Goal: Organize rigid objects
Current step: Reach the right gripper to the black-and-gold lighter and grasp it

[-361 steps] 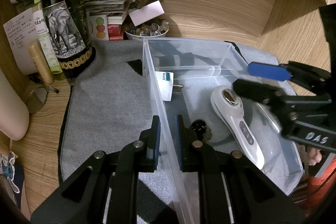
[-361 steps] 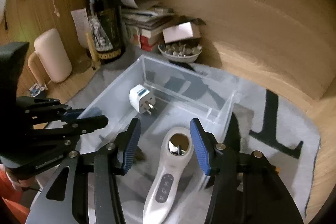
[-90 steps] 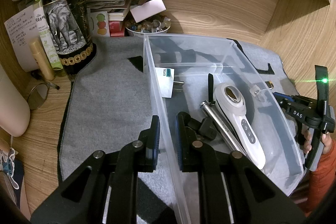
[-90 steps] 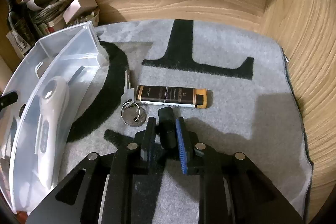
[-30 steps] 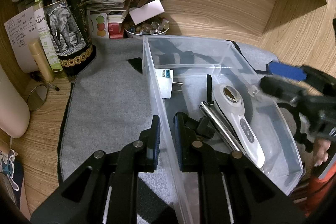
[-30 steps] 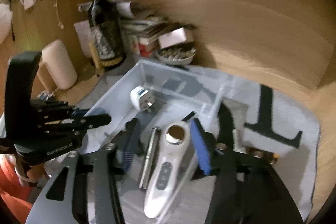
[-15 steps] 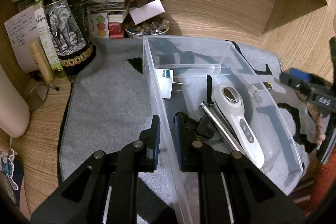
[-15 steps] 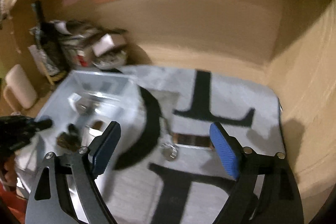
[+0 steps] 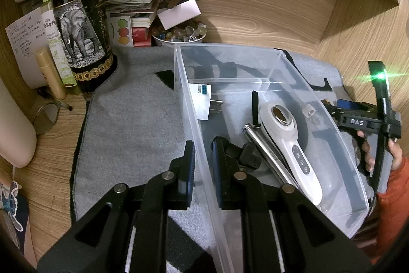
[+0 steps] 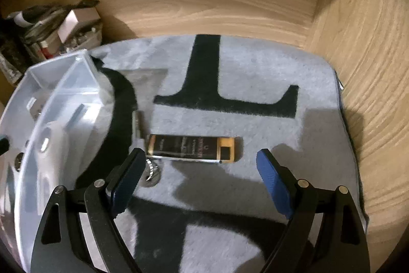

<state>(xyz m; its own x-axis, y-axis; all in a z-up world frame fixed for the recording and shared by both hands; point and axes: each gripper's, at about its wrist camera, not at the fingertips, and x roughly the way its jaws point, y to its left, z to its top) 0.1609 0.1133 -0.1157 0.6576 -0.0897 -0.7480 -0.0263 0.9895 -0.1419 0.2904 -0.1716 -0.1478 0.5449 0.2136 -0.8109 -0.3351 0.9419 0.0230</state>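
A clear plastic bin (image 9: 271, 60) sits on a grey mat (image 9: 133, 119). In it lie a white handheld device (image 9: 291, 142), a metal cylinder (image 9: 265, 152), a white plug (image 9: 202, 100) and a small black object (image 9: 245, 154). My left gripper (image 9: 203, 147) is shut on the bin's left wall. My right gripper (image 10: 199, 168) is open and empty just above the mat, over a black and gold lighter (image 10: 191, 147). A key on a ring (image 10: 148, 165) lies left of the lighter, by the left finger. The bin (image 10: 58, 104) shows at the left of the right wrist view.
A dark wine bottle (image 9: 79, 24), a stack of papers and books (image 9: 130, 7) and a bowl of small stones (image 9: 179, 33) stand at the back left. Wooden walls close the back and right. The right gripper (image 9: 358, 114) shows beyond the bin's right wall.
My right gripper has swung from over the bin to the right and come down over the lighter and key, jaws wide open. A black object and metal cylinder now lie in the bin. The left gripper has held still.
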